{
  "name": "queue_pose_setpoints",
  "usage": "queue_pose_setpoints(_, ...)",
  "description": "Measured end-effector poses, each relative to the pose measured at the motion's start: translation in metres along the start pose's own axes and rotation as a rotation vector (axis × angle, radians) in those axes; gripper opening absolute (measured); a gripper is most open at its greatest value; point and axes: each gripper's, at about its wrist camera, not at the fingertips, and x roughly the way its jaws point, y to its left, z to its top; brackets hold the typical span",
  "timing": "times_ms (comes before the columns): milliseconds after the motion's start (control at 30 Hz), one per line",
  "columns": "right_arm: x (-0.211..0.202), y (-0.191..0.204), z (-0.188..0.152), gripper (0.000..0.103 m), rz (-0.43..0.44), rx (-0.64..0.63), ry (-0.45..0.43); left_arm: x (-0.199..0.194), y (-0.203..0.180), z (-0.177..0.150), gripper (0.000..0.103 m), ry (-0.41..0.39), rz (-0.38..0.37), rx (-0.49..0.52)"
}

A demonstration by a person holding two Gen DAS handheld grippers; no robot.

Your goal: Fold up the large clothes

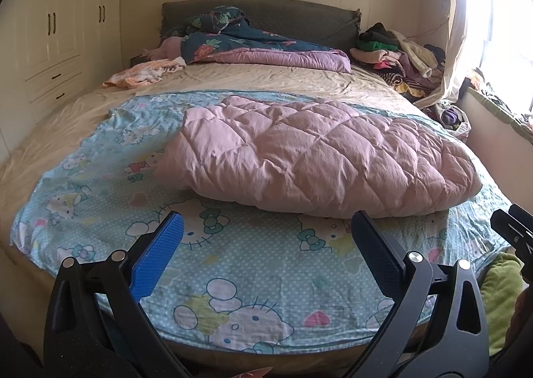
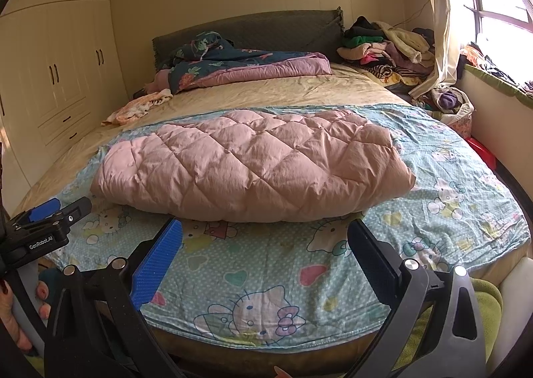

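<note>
pink quilted coat (image 1: 316, 158) lies on the cartoon sheet (image 1: 233, 261), just beyond both tools, long axis left-right | my left hand-held gripper (image 1: 266, 228) spread, empty, off its left half | my right hand-held gripper (image 2: 266, 231) spread, empty, centred on near edge, I judge nearer

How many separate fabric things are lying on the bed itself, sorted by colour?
Pink quilted: 1, the padded garment in the middle.
Blue cartoon-print: 1, the sheet spread under it.
Dark floral with purple lining: 1, the quilt by the headboard.
Orange and white: 1, a small crumpled cloth.
Mixed colours: 1 clothes pile, too tangled to count.
Total: 5
</note>
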Motion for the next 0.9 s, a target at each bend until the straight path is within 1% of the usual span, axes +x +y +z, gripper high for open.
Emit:
queue_pose_setpoints(767, 0.0002, 0.0015, -0.0001, 0.099, -0.002, 0.000, 0.002, -0.0016, 0.0014, 0.0011, 0.094, -0.010, 0.007, 0.008)
queue_pose_setpoints(900, -0.0005, 0.0007, 0.0000, 0.099, -0.002, 0.002, -0.001, -0.0003, 0.0013, 0.0012, 0.094, 0.002, 0.000, 0.009)
